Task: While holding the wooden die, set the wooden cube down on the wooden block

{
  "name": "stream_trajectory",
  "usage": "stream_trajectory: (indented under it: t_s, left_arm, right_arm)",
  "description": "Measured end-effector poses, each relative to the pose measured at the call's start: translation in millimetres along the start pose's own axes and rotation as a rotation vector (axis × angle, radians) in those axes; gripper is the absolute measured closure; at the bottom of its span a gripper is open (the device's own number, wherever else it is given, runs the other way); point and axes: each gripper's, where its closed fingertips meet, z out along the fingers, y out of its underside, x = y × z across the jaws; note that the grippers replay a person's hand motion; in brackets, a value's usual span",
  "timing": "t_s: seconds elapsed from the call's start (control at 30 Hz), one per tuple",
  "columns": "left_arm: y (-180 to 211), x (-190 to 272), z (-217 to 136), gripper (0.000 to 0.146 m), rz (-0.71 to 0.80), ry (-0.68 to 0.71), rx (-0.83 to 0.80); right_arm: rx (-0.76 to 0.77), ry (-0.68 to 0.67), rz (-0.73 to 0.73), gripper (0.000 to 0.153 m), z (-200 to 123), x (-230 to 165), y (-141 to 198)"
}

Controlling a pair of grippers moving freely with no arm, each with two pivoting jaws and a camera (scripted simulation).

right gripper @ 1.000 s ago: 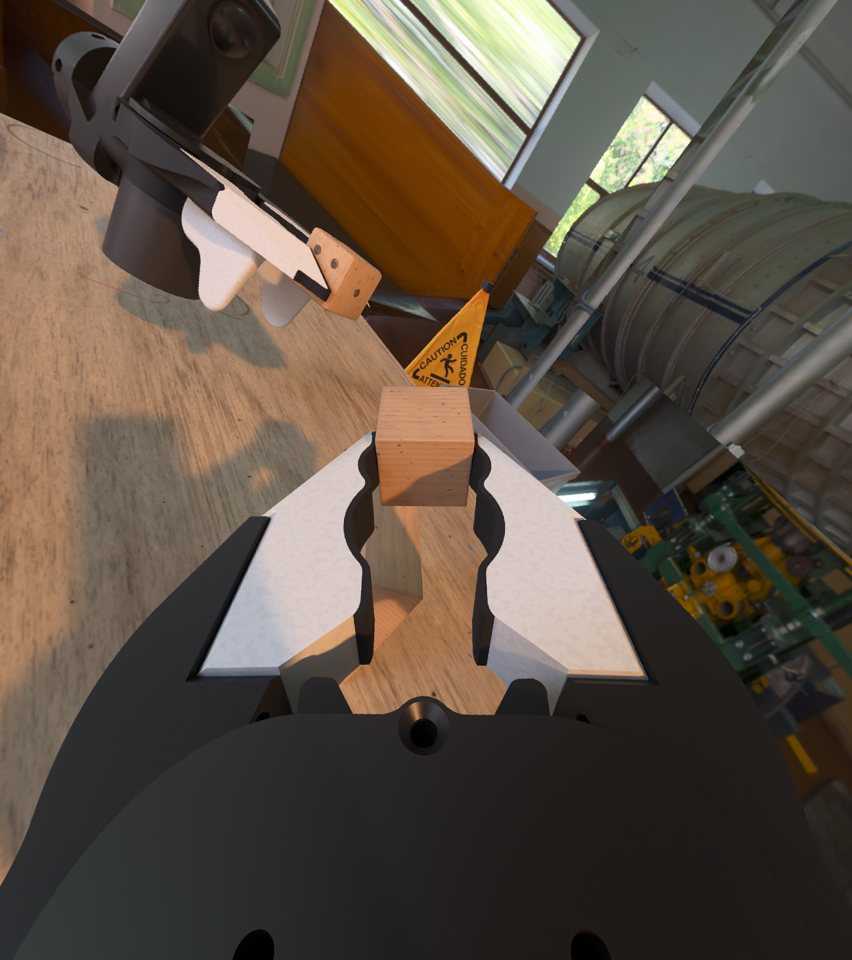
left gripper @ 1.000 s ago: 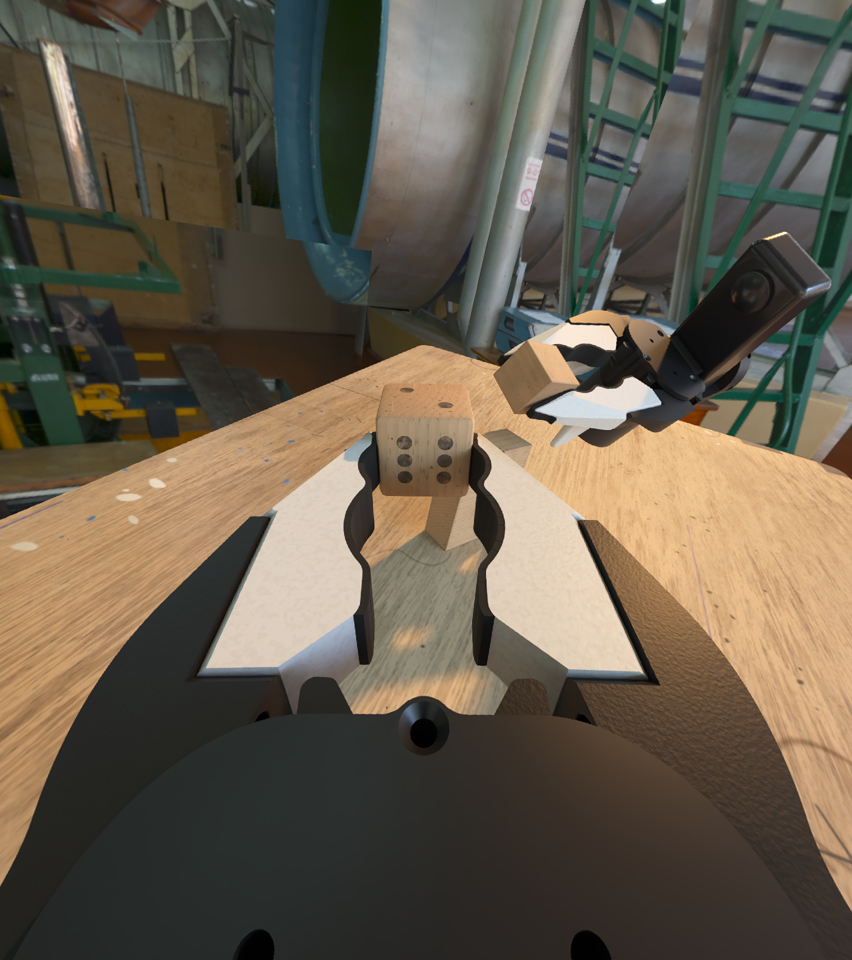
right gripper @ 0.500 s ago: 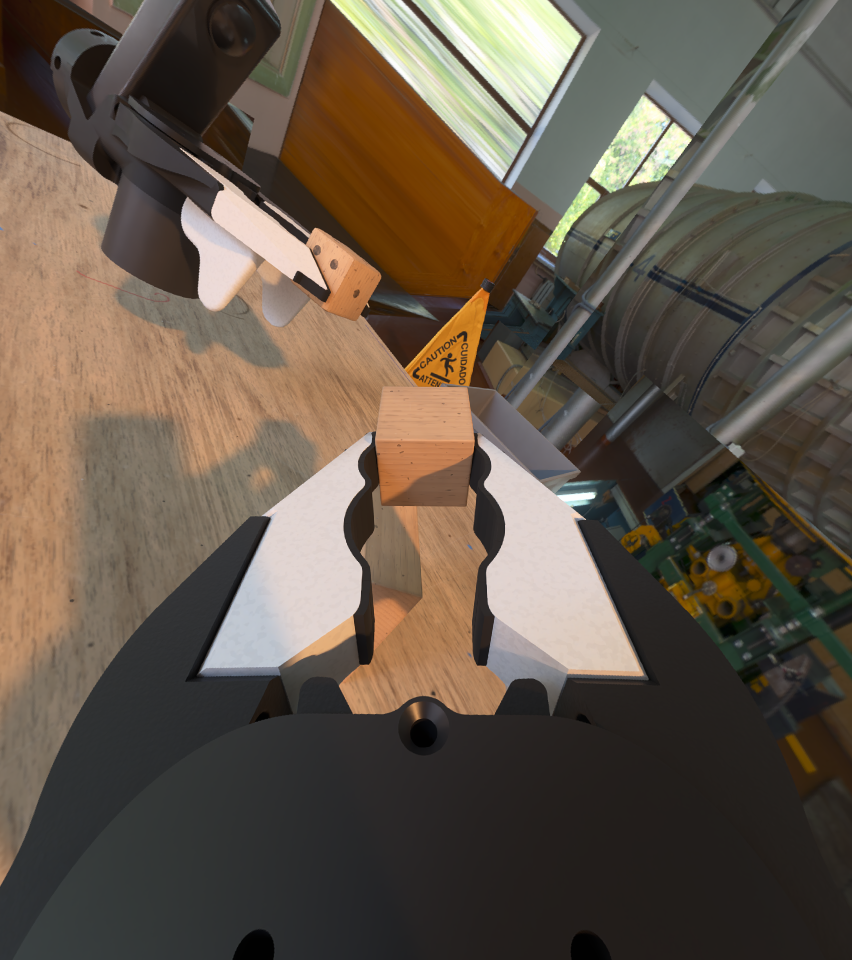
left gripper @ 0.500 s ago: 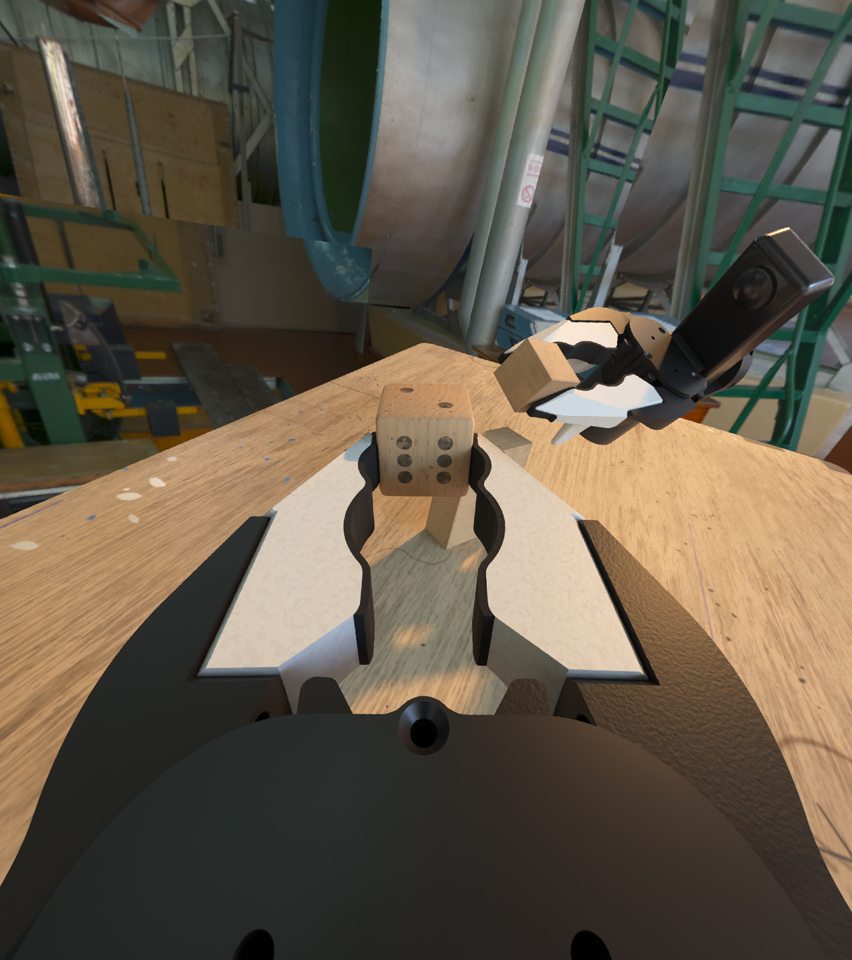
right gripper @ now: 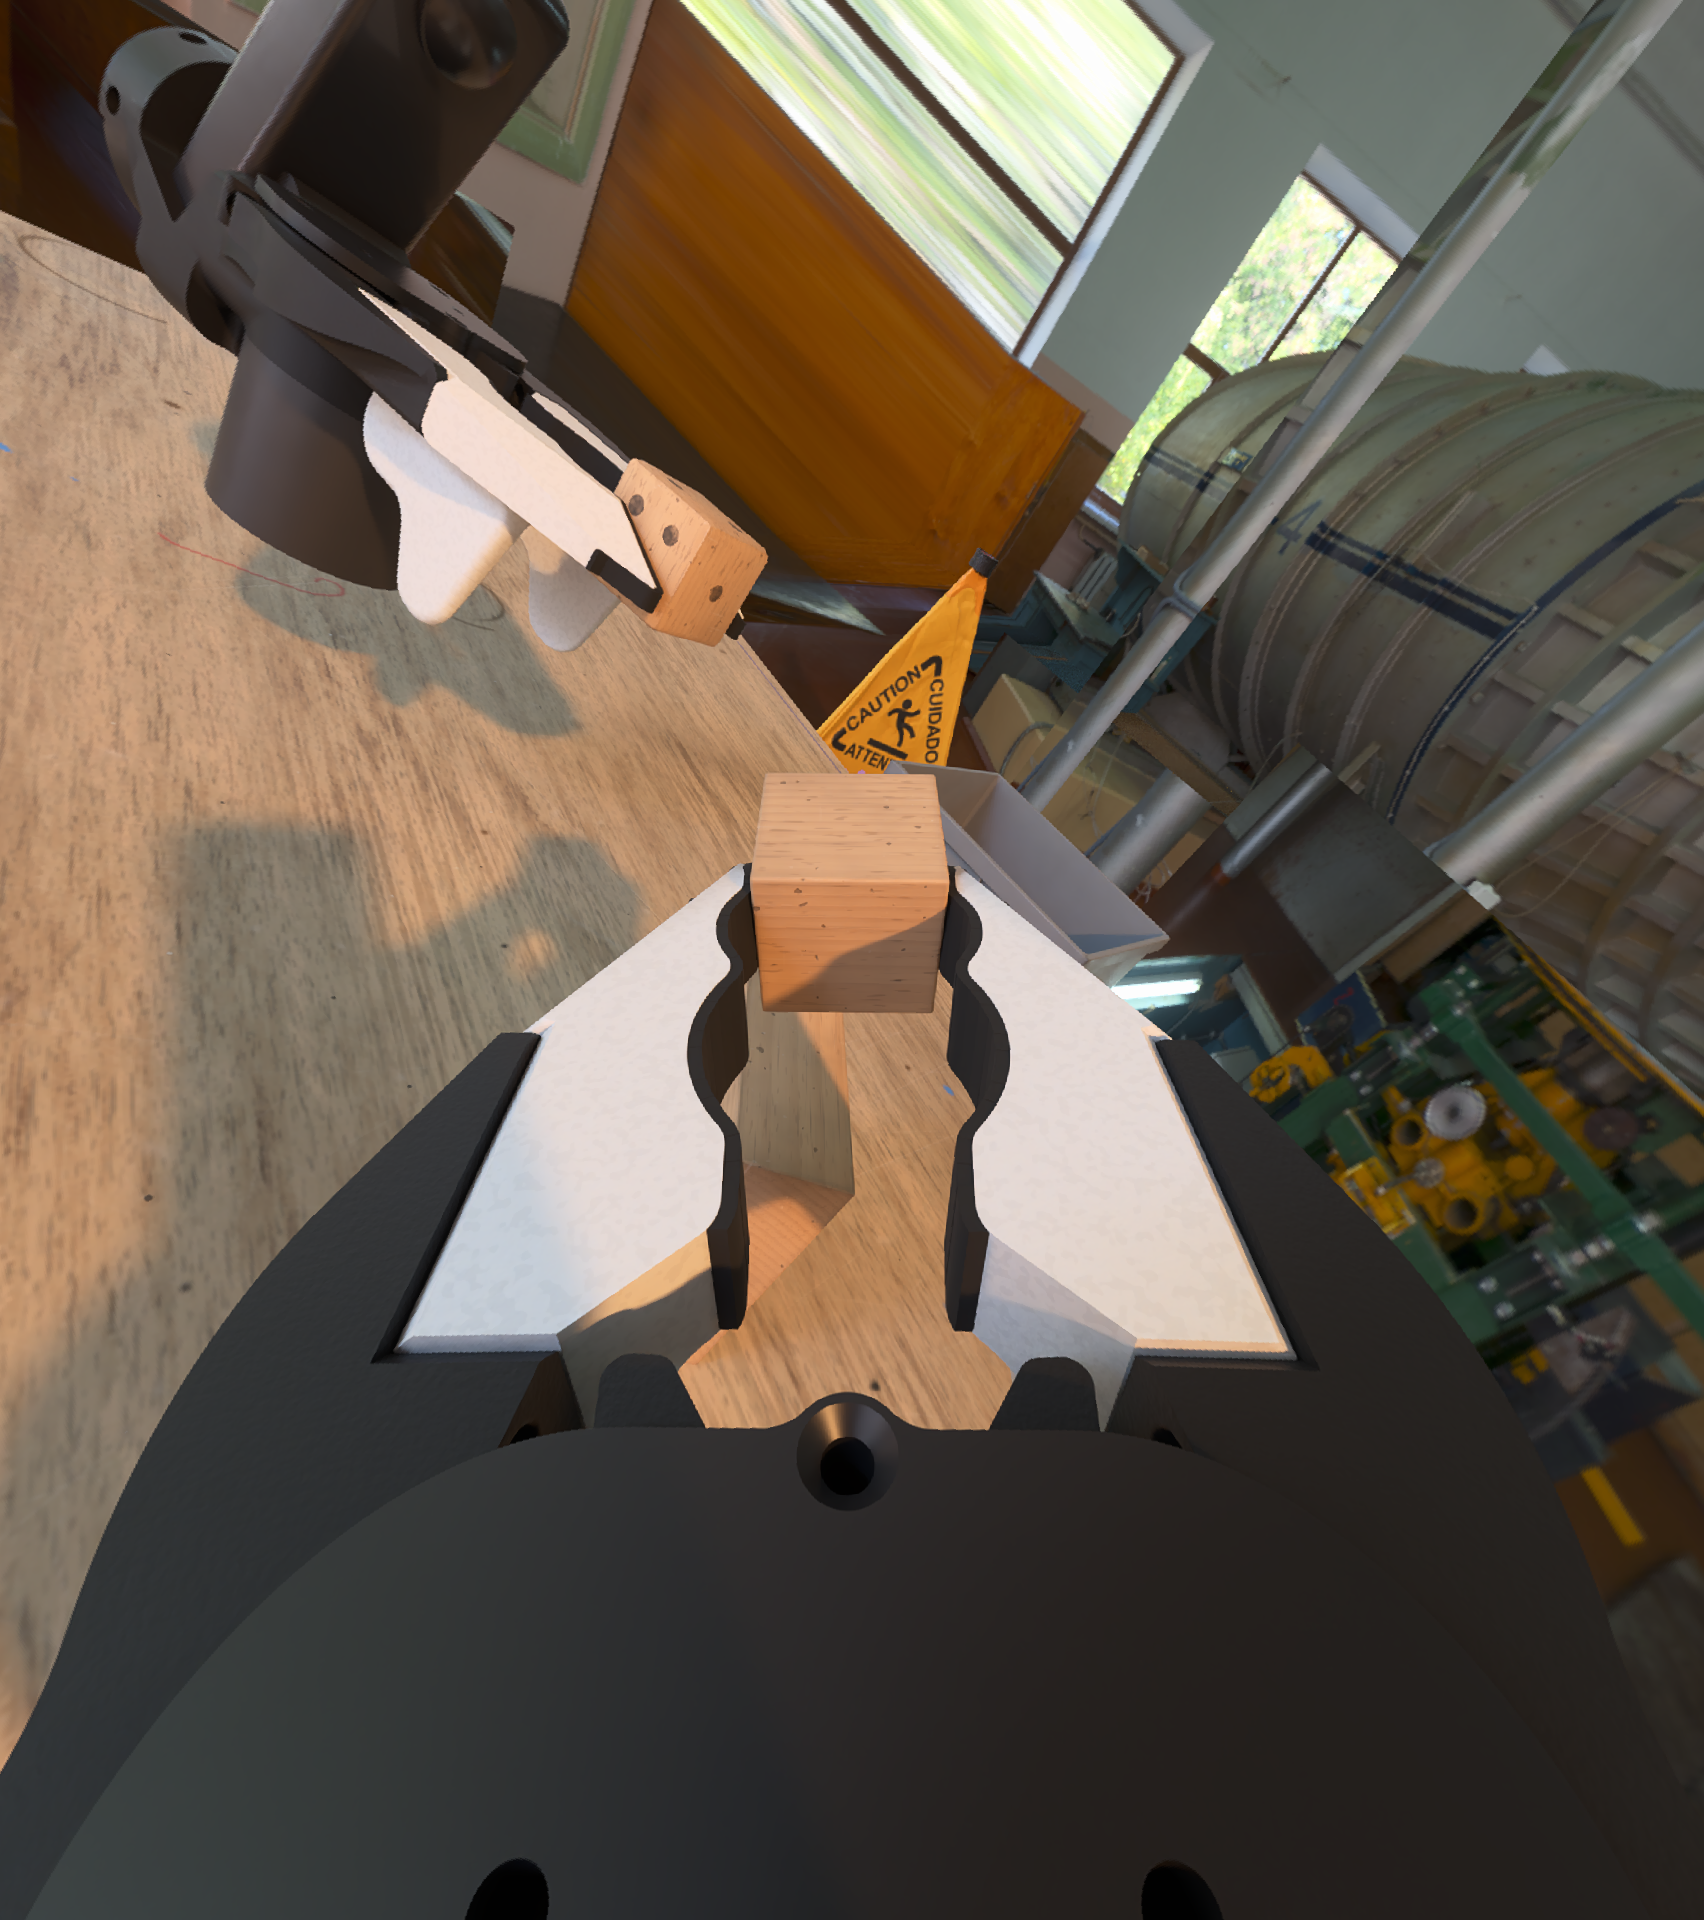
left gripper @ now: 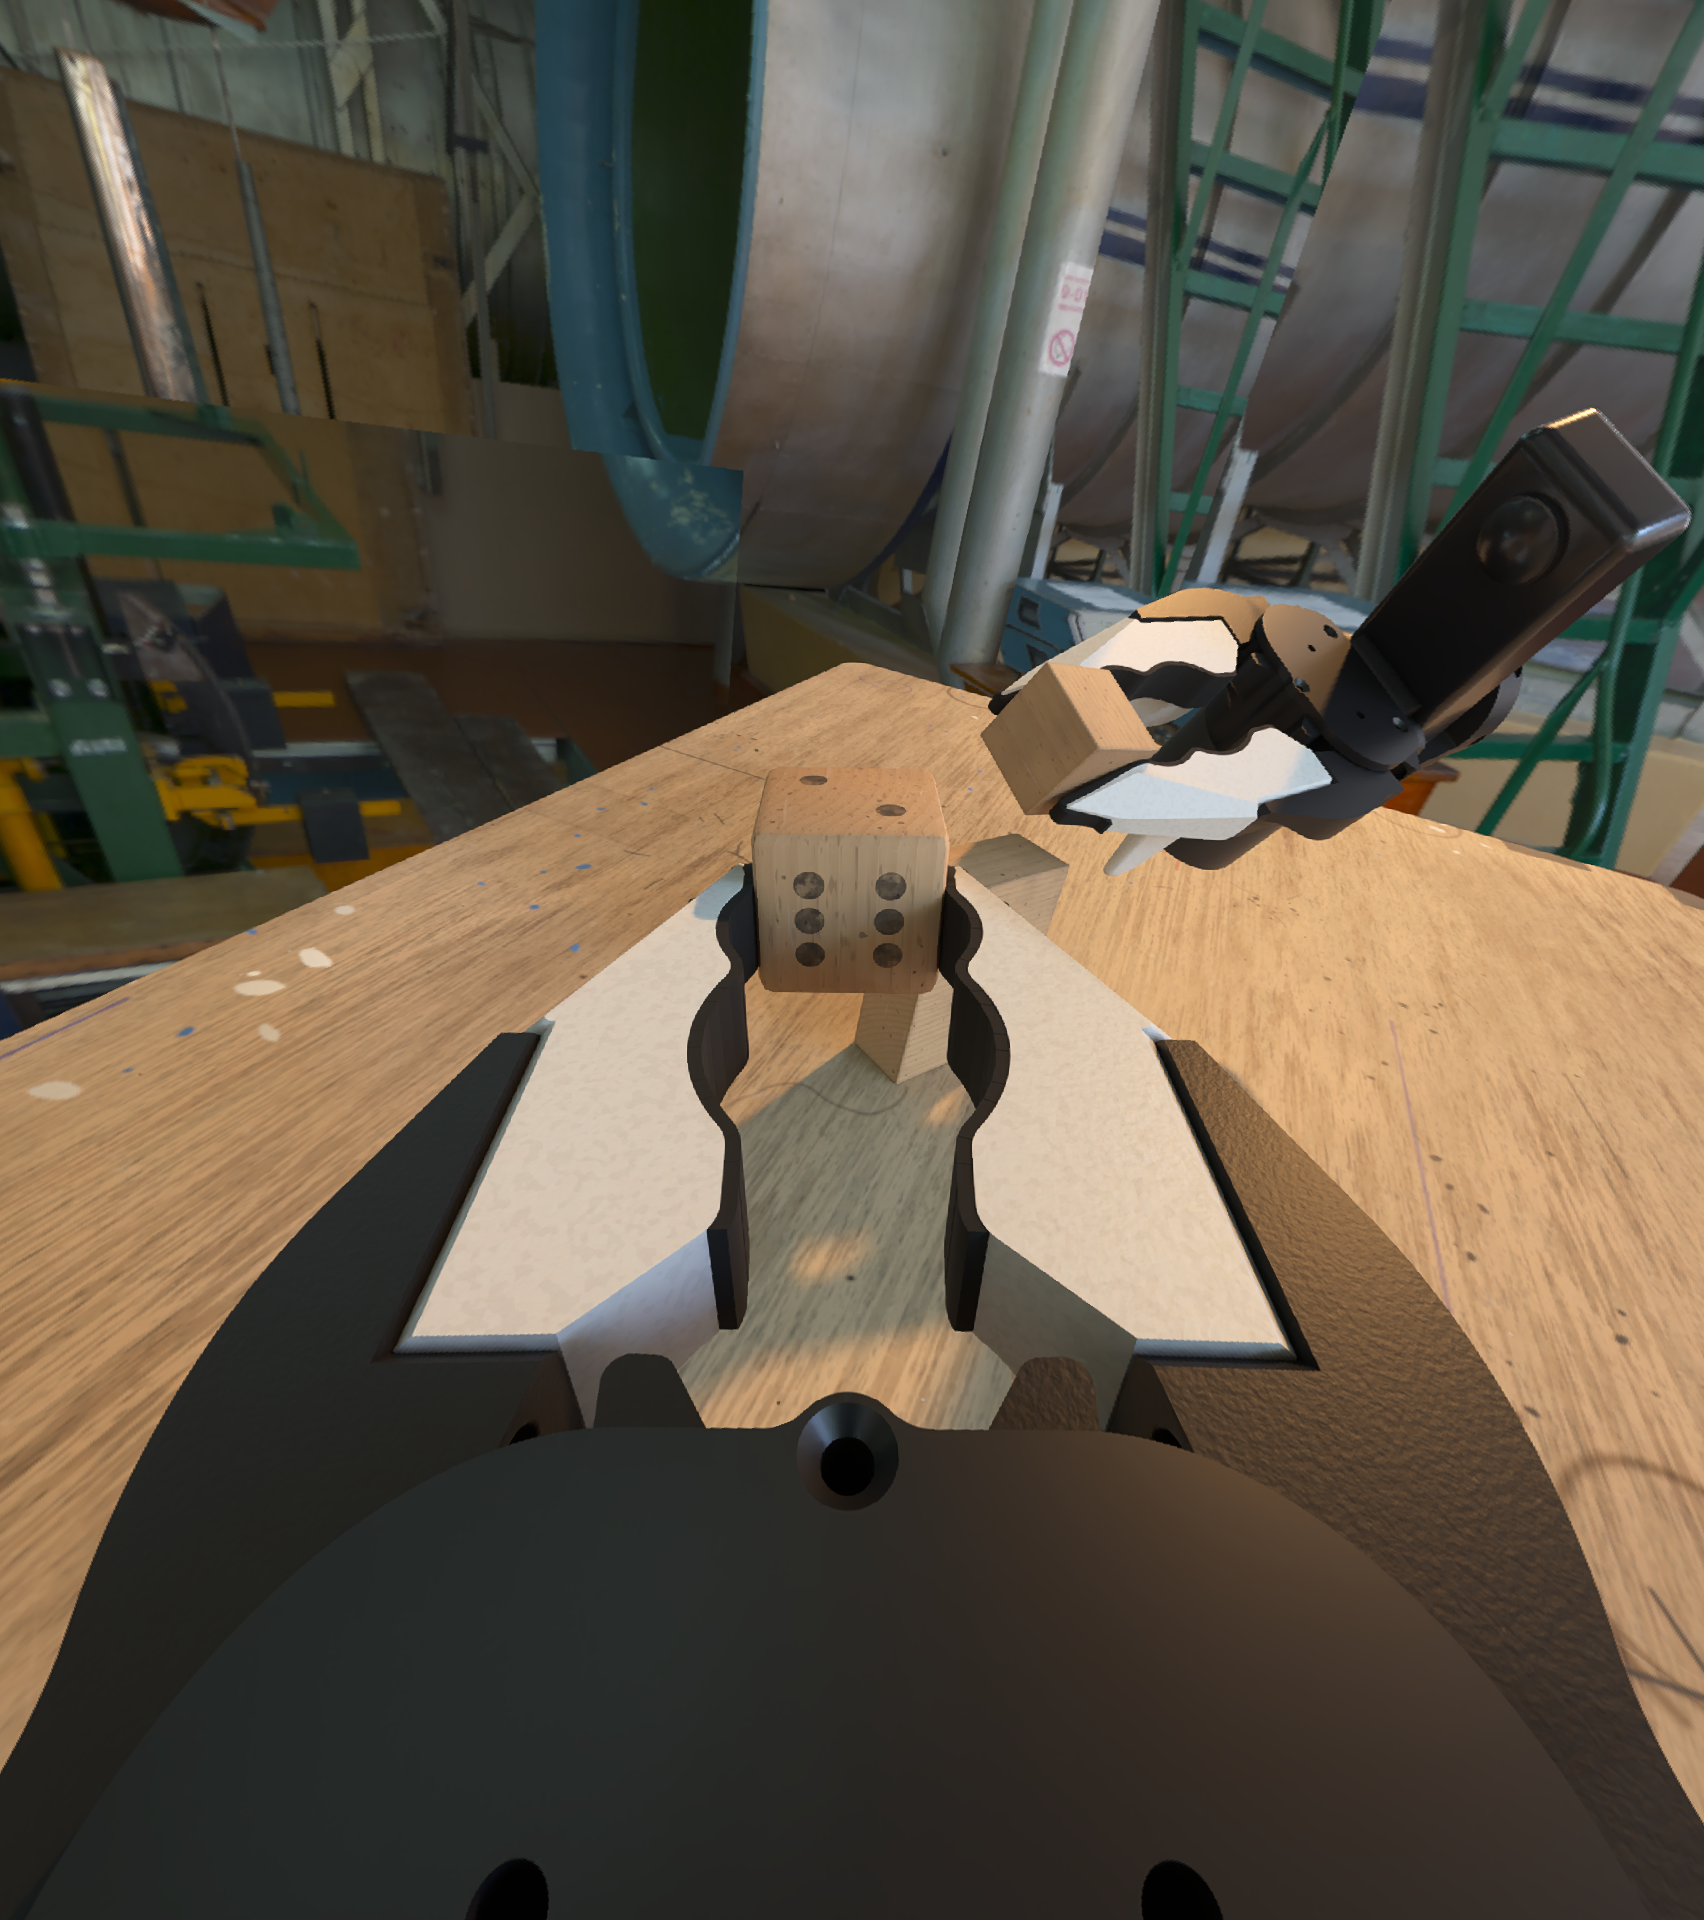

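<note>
Pinching the die (left gripper: pixel 846 902) in my left gripper (left gripper: pixel 846 935) and the cube (right gripper: pixel 848 906) in my right gripper (right gripper: pixel 848 940), I am holding both above the table (left gripper: pixel 1450 1143). The block (left gripper: pixel 1014 883) is standing upright beyond the die, near the cube; I judge I am carrying, and next I need to centre the cube over the block's top and lower it.

**Die and cube aloft, block on the table**

We see the pale wooden die (left gripper: pixel 846 904) with dark round pips held clear of the table, its six-pip face towards us and a two-pip face on top. The plain, light-brown wooden cube (right gripper: pixel 848 902) hangs in the air too, tilted in the left wrist view (left gripper: pixel 1064 736). The pale, upright wooden block (left gripper: pixel 1014 881) stands on the table, partly hidden behind the die, below the cube and apart from it.
</note>
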Motion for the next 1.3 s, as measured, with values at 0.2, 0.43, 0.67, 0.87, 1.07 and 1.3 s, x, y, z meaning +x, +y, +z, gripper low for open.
stream_trajectory:
  t_s: [0.2, 0.43, 0.67, 0.87, 1.07, 1.3]
  left_arm:
    - [-3.4, -3.1, -4.1, 0.112, -0.014, -0.018, 0.027]
    - [-3.1, -3.8, -3.9, 0.112, -0.021, -0.018, 0.028]
    - [-1.0, -2.5, -1.4, 0.112, -0.011, -0.010, 0.010]
    - [-1.6, -2.5, -1.8, 0.112, -0.012, -0.011, 0.013]
    - [-2.7, -3.2, -3.0, 0.112, -0.017, -0.015, 0.022]
    - [-2.1, -4.0, -2.8, 0.112, -0.020, -0.018, 0.020]
  right_arm:
    - [0.000, 0.013, -0.001, 0.118, -1.7, 1.9, -0.2]
    - [0.006, 0.014, -0.003, 0.118, -3.1, 2.3, -2.2]
    - [0.001, -0.005, -0.006, 0.118, -0.6, -1.4, -1.3]
    - [-0.004, -0.007, -0.001, 0.118, -0.1, -1.4, 0.2]
    - [-0.009, -0.004, -0.001, 0.118, -0.3, -0.9, 1.1]
    - [-0.008, -0.006, 0.001, 0.118, -0.4, -1.0, 1.1]
